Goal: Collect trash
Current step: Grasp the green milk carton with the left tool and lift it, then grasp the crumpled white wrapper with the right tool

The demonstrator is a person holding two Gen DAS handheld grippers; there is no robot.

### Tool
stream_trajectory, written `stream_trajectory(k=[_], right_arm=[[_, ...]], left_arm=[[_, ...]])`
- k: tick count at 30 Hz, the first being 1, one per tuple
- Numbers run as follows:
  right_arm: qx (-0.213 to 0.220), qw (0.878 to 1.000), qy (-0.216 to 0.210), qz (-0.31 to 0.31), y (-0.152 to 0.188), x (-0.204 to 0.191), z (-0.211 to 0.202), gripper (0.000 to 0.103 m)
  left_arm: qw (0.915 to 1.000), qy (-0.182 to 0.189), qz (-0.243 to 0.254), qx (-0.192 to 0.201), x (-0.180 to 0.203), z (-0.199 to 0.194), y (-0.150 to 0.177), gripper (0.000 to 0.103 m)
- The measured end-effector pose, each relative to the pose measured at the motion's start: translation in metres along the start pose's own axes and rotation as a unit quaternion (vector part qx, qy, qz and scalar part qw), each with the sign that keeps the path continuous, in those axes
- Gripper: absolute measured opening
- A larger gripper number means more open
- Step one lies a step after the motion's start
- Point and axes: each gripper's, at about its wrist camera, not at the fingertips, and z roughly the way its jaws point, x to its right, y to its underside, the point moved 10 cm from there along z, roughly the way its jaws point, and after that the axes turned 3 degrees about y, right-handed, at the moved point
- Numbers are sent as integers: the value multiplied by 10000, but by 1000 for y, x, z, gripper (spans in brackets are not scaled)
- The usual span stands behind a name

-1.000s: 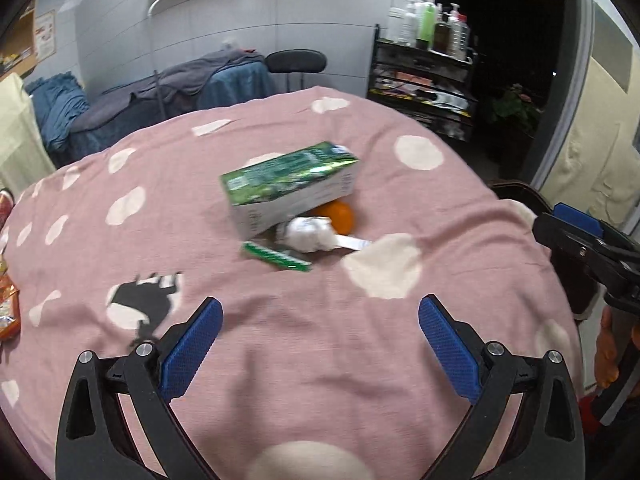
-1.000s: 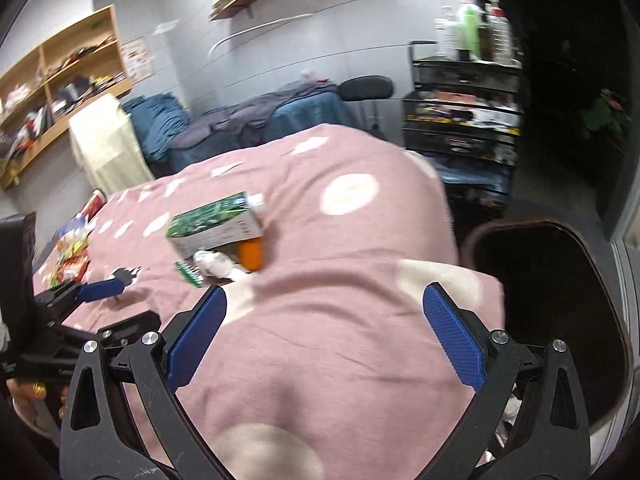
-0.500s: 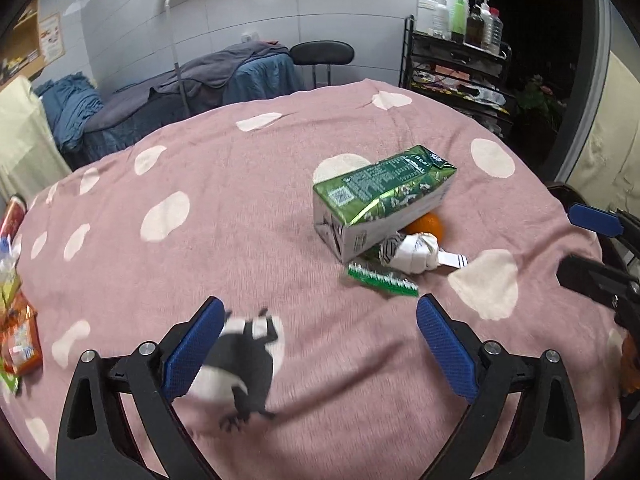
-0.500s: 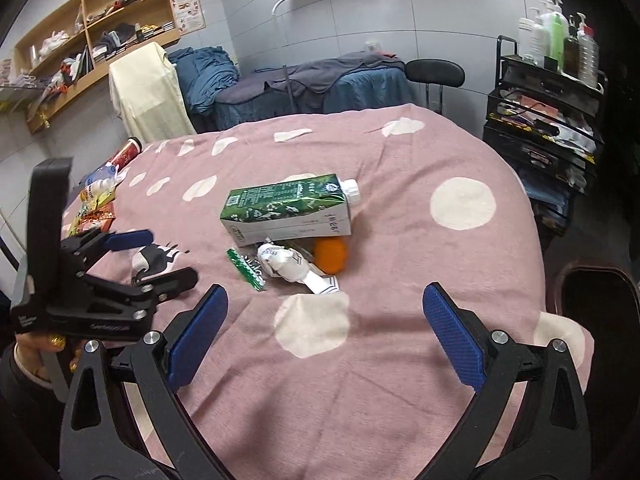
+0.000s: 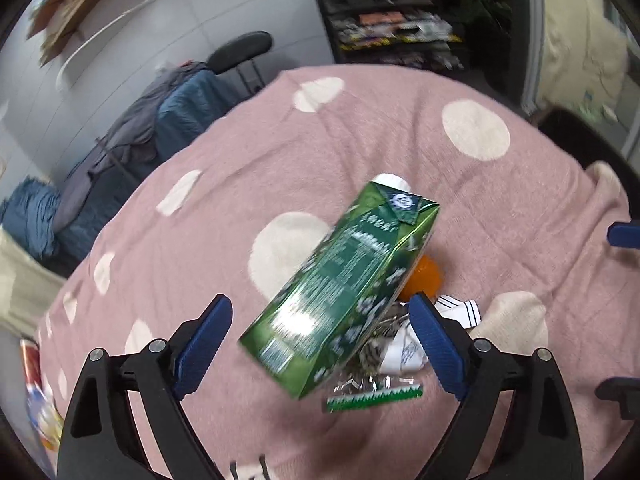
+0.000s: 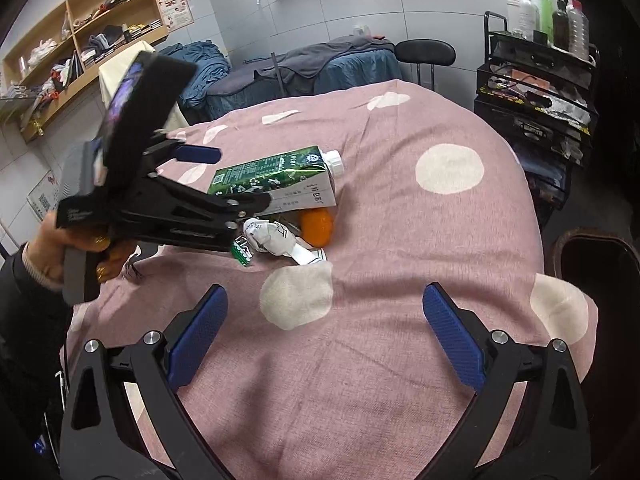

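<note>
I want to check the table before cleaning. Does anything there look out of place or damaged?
Yes. The green carton lies on its side on the pink cloth, with a crumpled white wrapper, a torn green wrapper and an orange crowded against it. No spill is visible.

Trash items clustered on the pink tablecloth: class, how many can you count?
4: green carton, orange in front of it, crumpled white paper beside the orange, green wrapper nearest the left hand-held gripper. Others may be hidden underneath.
</note>
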Motion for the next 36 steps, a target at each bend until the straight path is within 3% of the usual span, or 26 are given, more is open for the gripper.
stream_trajectory(k=[5, 8, 12, 17, 21, 27, 30, 36], right_arm=[[-75, 9998, -90, 190, 4, 6, 3, 97], [-116, 9994, -157, 285, 5, 8, 5, 97], [-203, 9990, -221, 322, 7, 7, 9, 95], [-230, 9992, -236, 229, 6, 2, 11, 92], [-200, 9995, -243, 54, 0, -7, 13, 92], [-157, 9989, -329, -299, -16, -30, 22, 86], [-264, 9975, -397, -521, -24, -44, 33, 83], [-631, 9913, -275, -1122, -30, -67, 63, 79]], left_arm=[[9993, 123, 155, -329, 8, 23, -7, 73], [9994, 108, 162, -277, 9, 24, -7, 67], [9999, -27, -66, -77, 4, 14, -8, 51], [9963, 8, -818, 261, -14, -4, -4, 50], [9878, 121, -1442, 567, -32, -26, 9, 50], [9713, -33, -2198, 907, -50, -62, 40, 50], [9665, -201, -2341, 1030, -52, -77, 56, 50], [9578, -97, -2626, 1163, -44, -96, 81, 50]])
